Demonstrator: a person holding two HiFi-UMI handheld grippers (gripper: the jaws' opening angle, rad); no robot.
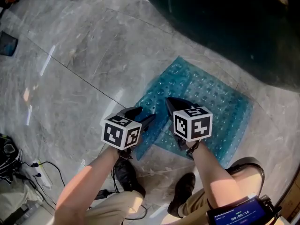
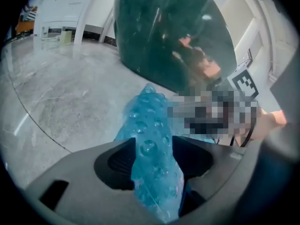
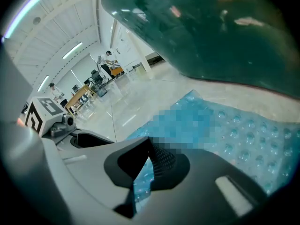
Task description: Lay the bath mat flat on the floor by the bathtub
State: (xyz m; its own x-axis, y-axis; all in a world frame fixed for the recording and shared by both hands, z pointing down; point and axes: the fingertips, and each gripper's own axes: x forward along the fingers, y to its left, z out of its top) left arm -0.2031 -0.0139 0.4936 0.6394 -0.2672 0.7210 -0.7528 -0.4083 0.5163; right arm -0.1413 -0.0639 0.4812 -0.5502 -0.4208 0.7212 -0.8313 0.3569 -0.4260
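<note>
The bath mat (image 1: 213, 102), translucent blue with bubble-like suckers, lies on the marble floor beside the dark green bathtub (image 1: 225, 27). Its near left edge is bunched up. My left gripper (image 1: 143, 116) is at that edge. In the left gripper view a raised fold of the mat (image 2: 151, 130) fills the gap between the jaws of the left gripper (image 2: 152, 172), which is shut on it. My right gripper (image 1: 169, 101) hovers over the mat's middle, jaws together. In the right gripper view the right gripper (image 3: 147, 168) shows nothing pinched, and the mat (image 3: 243, 135) spreads out beneath toward the tub (image 3: 211, 32).
The person's dark shoes (image 1: 127, 175) stand just before the mat's near edge. Cables and a power strip (image 1: 38, 168) lie at the lower left. A small screen device (image 1: 239, 213) sits at the lower right. White cabinets (image 2: 65, 13) stand far off.
</note>
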